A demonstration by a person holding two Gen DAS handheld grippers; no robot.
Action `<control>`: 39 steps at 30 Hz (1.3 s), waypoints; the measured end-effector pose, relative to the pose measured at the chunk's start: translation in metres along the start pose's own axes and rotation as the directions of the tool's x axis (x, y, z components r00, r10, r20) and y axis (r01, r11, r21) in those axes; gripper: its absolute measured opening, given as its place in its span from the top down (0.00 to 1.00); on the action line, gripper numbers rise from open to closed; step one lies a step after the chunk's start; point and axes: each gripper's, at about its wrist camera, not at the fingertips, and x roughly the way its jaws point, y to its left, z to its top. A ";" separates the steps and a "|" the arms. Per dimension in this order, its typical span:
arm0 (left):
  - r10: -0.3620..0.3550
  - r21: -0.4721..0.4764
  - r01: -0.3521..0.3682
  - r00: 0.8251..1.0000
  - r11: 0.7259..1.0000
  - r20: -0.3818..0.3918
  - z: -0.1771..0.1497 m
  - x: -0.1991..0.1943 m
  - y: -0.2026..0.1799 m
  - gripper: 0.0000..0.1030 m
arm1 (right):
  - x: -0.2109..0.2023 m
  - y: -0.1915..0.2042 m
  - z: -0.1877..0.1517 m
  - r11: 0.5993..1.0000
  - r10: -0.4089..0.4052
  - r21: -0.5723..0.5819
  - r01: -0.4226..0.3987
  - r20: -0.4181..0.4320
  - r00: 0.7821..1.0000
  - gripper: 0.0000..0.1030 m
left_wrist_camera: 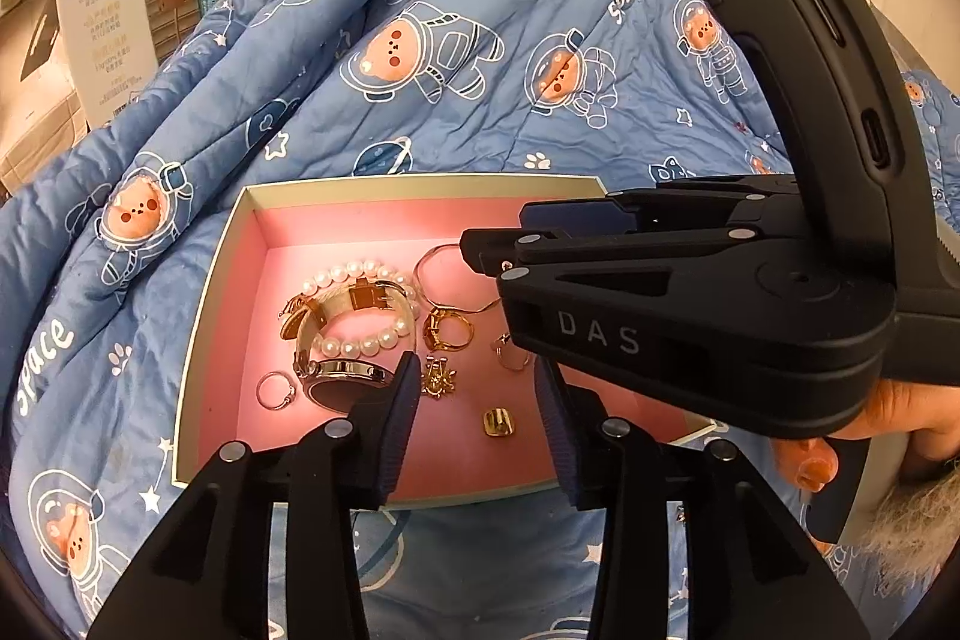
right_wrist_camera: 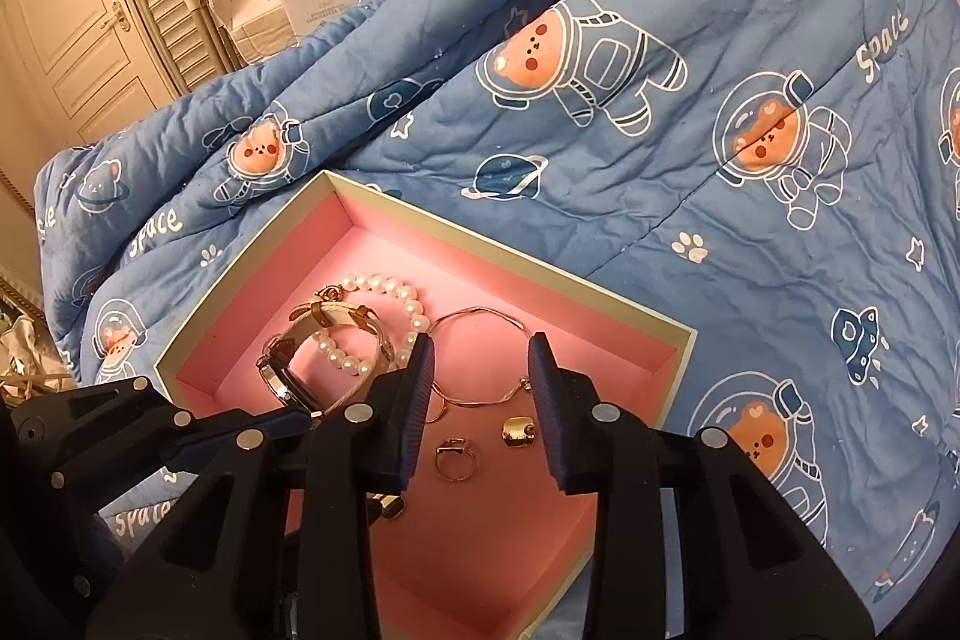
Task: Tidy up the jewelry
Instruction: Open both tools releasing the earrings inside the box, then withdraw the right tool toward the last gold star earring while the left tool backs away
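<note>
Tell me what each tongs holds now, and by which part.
Nothing is held. The left tongs and right tongs stand open above the box, gaps empty.

In the left wrist view the right gripper point(left_wrist_camera: 480, 250) hides the pink box's point(left_wrist_camera: 210, 328) far right corner and part of the thin bangle point(left_wrist_camera: 435, 259).

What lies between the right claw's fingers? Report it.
Right wrist view: only bare pink box floor, with a silver ring and a gold ring lying loose; the right claw grips nothing.
</note>
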 end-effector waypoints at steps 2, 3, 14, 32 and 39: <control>-0.002 0.003 0.002 1.000 1.000 0.003 -0.001 -0.002 -0.001 0.55 | -0.001 -0.001 0.000 1.000 0.001 0.004 -0.001 0.001 1.000 0.64; -0.001 0.006 0.001 1.000 1.000 0.006 -0.002 -0.003 -0.001 0.54 | -0.001 -0.001 0.000 1.000 -0.001 0.005 0.001 0.002 1.000 0.55; 0.035 0.013 -0.036 0.997 0.999 0.075 -0.016 -0.027 -0.006 0.25 | -0.017 -0.012 -0.007 0.998 0.007 0.057 -0.010 0.041 0.999 0.39; 0.087 -0.082 -0.074 0.982 0.994 0.165 -0.049 -0.066 0.008 0.07 | -0.052 0.001 -0.040 0.999 -0.036 -0.002 0.036 0.084 0.996 0.38; 0.095 -0.091 -0.082 0.984 0.992 0.151 -0.068 -0.073 0.009 0.07 | -0.070 0.005 -0.064 0.999 -0.039 -0.008 0.040 0.094 0.995 0.38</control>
